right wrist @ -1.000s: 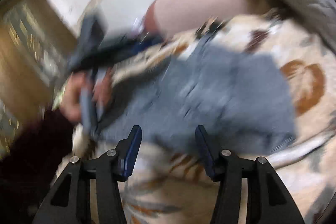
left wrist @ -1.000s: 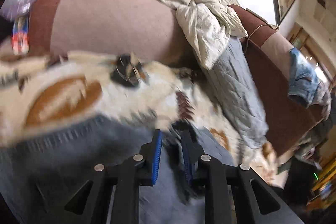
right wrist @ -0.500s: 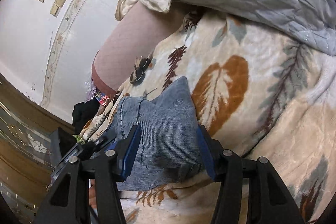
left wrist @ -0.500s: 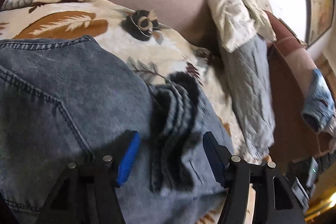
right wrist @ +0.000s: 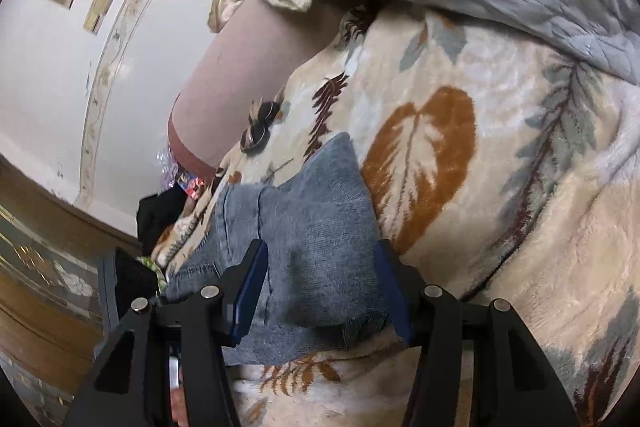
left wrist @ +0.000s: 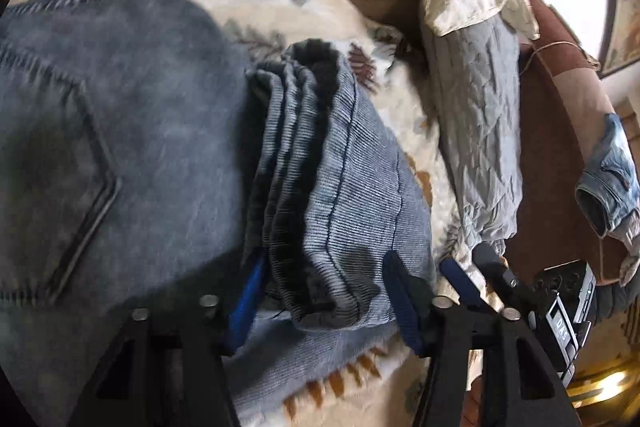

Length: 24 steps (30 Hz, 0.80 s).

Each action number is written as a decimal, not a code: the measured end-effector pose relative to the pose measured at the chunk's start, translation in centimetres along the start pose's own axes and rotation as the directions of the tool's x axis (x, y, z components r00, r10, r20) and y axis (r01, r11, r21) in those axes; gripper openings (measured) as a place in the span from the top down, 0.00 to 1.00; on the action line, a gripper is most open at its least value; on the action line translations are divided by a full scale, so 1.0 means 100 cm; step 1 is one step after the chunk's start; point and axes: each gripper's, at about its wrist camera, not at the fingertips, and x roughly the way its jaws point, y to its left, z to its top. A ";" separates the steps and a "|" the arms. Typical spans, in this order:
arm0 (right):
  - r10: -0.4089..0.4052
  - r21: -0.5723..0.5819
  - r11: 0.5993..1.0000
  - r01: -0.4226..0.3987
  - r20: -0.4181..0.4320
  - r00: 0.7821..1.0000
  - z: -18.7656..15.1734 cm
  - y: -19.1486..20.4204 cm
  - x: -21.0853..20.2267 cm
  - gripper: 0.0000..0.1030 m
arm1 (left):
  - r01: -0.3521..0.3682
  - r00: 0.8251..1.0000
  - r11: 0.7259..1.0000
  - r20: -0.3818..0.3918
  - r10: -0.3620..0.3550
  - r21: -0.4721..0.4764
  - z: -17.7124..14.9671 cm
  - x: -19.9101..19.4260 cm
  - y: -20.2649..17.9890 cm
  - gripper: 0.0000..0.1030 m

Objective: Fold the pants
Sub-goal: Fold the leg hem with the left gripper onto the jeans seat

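Folded jeans (left wrist: 132, 131) lying on a leaf-print blanket (right wrist: 500, 211), stacked leg hems bunched on the right. Left gripper (left wrist: 326, 291) low over the hems, spread wide, a finger on either side of the stack. Right gripper (right wrist: 318, 291) likewise wide, straddling the jeans' near corner (right wrist: 320, 247). Grey quilt (left wrist: 480, 131) far right.

Right gripper (right wrist: 320, 291) spread over folded jeans (right wrist: 316, 267), leaf-print blanket (right wrist: 500, 227) beneath

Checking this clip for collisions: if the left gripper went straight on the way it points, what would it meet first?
Probably the bunched ridge of folded blue denim pants, already lying between the open jaws of the left gripper; depth is uncertain.
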 end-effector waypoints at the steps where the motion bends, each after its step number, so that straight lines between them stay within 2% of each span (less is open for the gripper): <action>1: -0.001 0.000 1.000 0.001 0.003 1.000 0.000 0.000 0.000 0.45 | -0.006 1.000 1.000 -0.009 0.006 -0.008 0.000 0.000 0.000 0.49; 5: 0.000 -0.010 1.000 0.000 -0.007 1.000 -0.002 0.002 0.002 0.45 | -0.049 0.999 0.998 -0.010 0.048 -0.048 0.001 -0.001 0.003 0.67; 9: 0.001 -0.003 1.000 -0.002 -0.038 0.999 -0.003 -0.001 0.010 0.45 | -0.009 1.000 0.992 -0.023 0.006 -0.125 0.003 -0.004 0.010 0.76; 14: -0.003 0.043 0.999 0.007 -0.093 0.996 -0.005 -0.013 0.022 0.45 | 0.019 0.999 0.995 -0.028 -0.022 -0.097 -0.014 -0.019 -0.007 0.80; 17: -0.008 0.039 0.999 0.013 -0.120 0.993 -0.005 -0.013 0.024 0.45 | -0.031 0.999 0.996 -0.017 0.030 -0.078 -0.026 -0.025 0.000 0.82; 21: -0.006 0.032 0.999 0.011 -0.141 0.990 -0.006 -0.011 0.025 0.45 | 0.001 1.000 0.984 -0.028 -0.006 -0.176 -0.022 -0.026 0.028 0.78; 24: -0.007 0.022 1.000 0.010 -0.119 0.993 -0.005 -0.007 0.016 0.45 | -0.036 0.999 0.990 0.010 0.038 -0.134 -0.019 -0.036 0.019 0.78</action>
